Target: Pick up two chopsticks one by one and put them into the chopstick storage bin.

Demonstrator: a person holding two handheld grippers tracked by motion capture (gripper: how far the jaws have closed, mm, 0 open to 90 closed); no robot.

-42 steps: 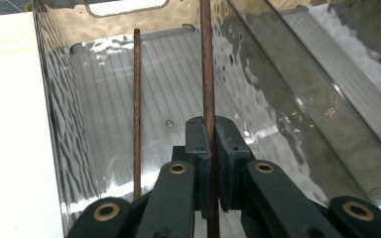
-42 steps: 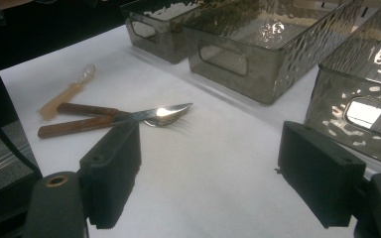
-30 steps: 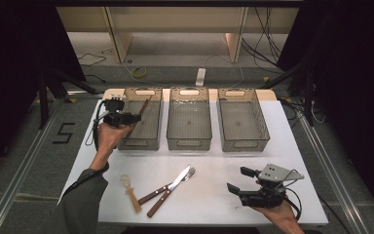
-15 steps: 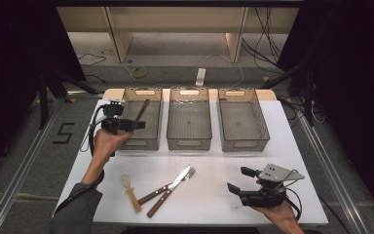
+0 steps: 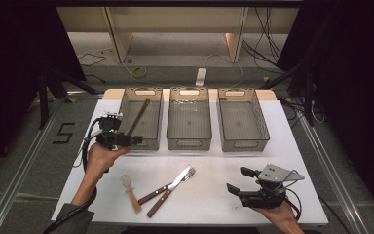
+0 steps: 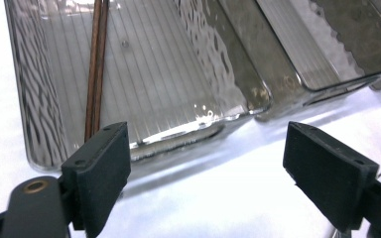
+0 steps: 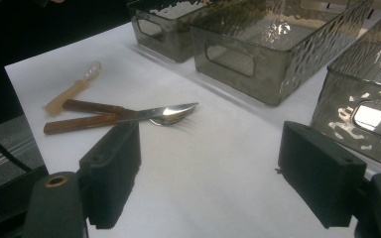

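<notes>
The chopsticks (image 5: 139, 116) lay in the left bin (image 5: 126, 105), a dark brown pair side by side, slanting from its near left corner toward its far right. In my left gripper view they (image 6: 95, 74) ran along the bin's ribbed floor close to the left wall, touching nothing else. My left gripper (image 5: 135, 140) hovered at that bin's near rim; its jaws had just been opening and stood wide apart with nothing between them, the pads clear of the chopsticks. The middle bin (image 5: 175, 119) and the right bin (image 5: 260, 119) sat in a row beside the left one, all three near the far edge of the white desk (image 5: 214, 195).

On the near part of the desk lay a knife (image 5: 168, 191) and a fork (image 5: 166, 186), both brown-handled, crossing each other with their metal ends pointing toward the bins. Just to their left lay a small spoon (image 5: 130, 191) with a pale handle and a clear bowl. My right gripper (image 5: 234, 181) hung low over the desk's near right corner, well apart from the cutlery, its jaws also wide open and empty.
</notes>
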